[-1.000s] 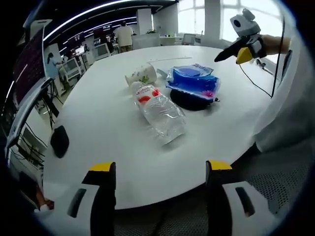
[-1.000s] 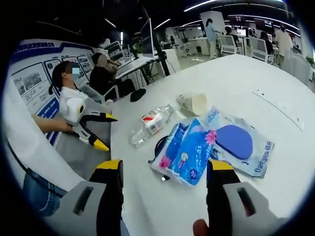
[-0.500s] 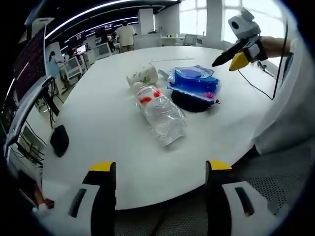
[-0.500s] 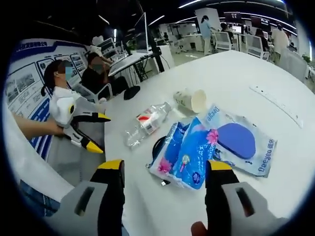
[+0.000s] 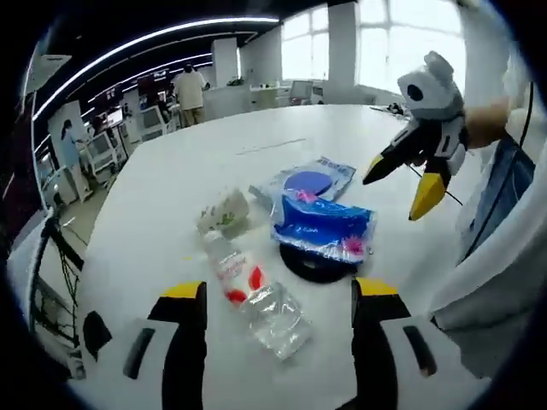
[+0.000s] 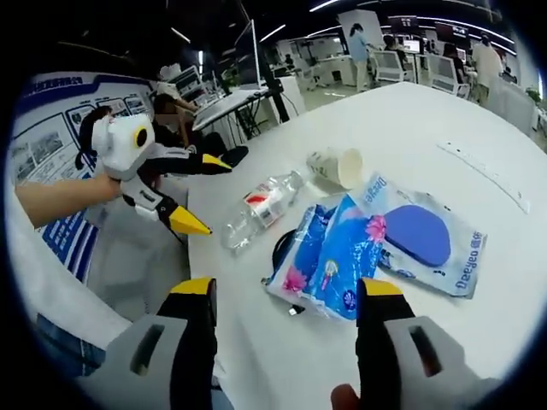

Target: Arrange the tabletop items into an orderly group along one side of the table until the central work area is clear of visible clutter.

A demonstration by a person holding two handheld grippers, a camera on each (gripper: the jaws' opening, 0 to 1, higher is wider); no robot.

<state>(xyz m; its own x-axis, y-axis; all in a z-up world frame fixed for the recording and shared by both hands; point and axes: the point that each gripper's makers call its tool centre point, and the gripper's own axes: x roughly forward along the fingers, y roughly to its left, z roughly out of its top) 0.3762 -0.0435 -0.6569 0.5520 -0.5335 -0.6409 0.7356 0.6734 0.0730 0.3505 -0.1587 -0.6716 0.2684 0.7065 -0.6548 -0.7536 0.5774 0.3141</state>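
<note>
Clutter bunched mid-table, nothing sorted yet.

- left gripper: jaws spread, empty, hovering right over clear water bottle, which lies on its side between the tips. Looks lined up for first grab.
- paper cup tipped over just past bottle.
- blue tissue pack ahead-right, resting on black round thing.
- right gripper: spread too, empty, tissue pack just ahead between tips, blue pad packet beyond-right.

Each hand-held gripper, the left gripper and the right gripper, has a white rounded body with black jaws tipped in yellow, a thin black cable trailing from the right one, and the person wears a white top over blue jeans.
</note>
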